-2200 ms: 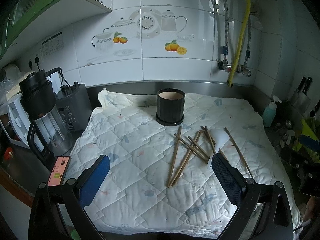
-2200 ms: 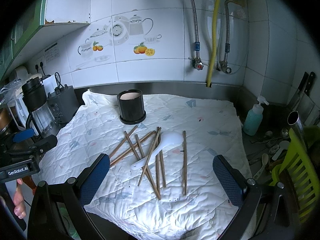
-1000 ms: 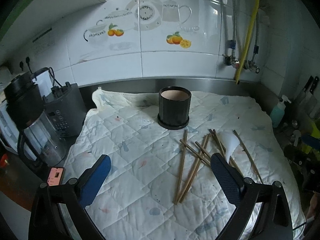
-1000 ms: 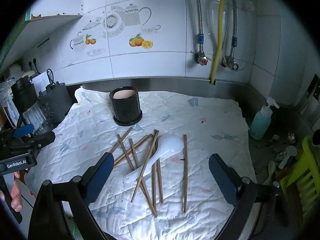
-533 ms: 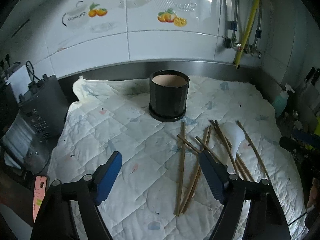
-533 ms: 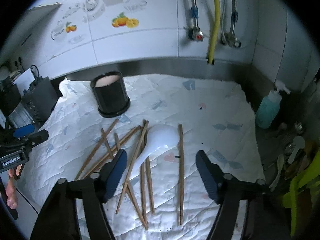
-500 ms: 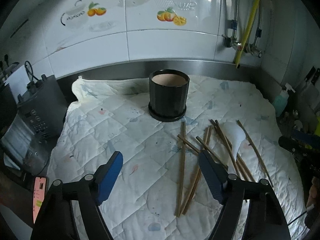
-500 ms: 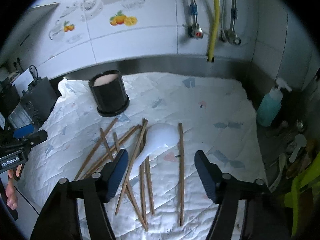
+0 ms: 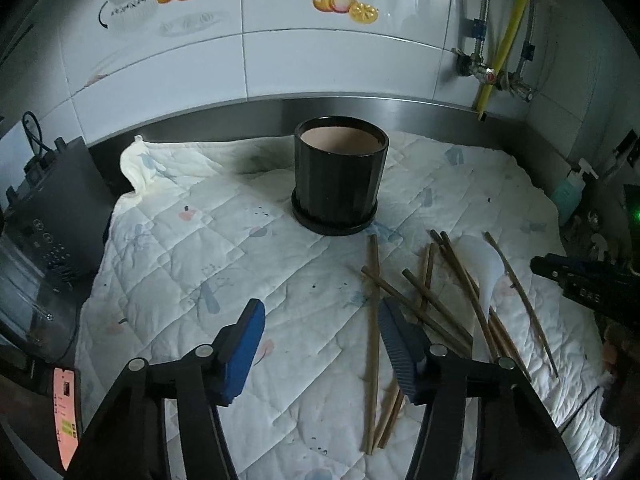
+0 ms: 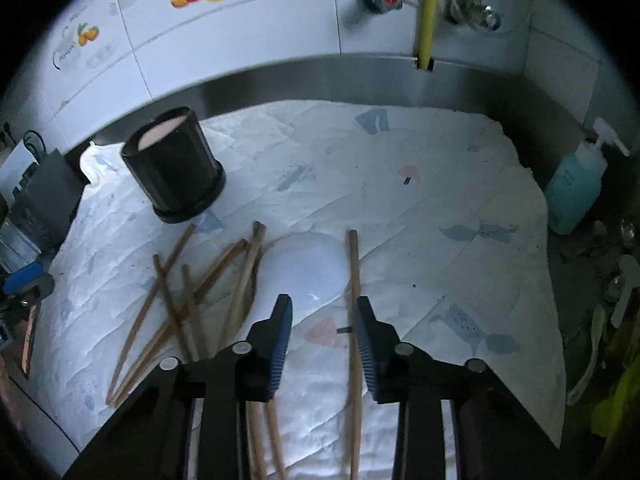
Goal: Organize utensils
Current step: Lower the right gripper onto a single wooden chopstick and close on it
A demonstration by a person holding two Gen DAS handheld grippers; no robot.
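Note:
A black pot (image 9: 338,176) stands at the back of a quilted white cloth (image 9: 200,240). Several wooden chopsticks (image 9: 420,296) and a white spoon (image 9: 486,276) lie scattered in front of it. My left gripper (image 9: 320,312) hovers low over the cloth with its jaws closing; one chopstick (image 9: 374,300) runs just inside its right finger, untouched. My right gripper (image 10: 323,306) is also closing, with nothing pressed between its pads. A lone chopstick (image 10: 353,280) lies just inside its right finger, and the spoon's bowl (image 10: 306,266) sits ahead of its left finger.
A dark appliance (image 9: 48,216) stands off the cloth's left edge, with a phone (image 9: 66,396) near it. A teal soap bottle (image 10: 574,188) and loose spoons (image 10: 624,280) are on the counter to the right. A steel upstand and tiled wall close the back.
Both grippers have come forward and down toward the chopsticks, which now look larger. Both pairs of jaws have narrowed, the right pair more than the left.

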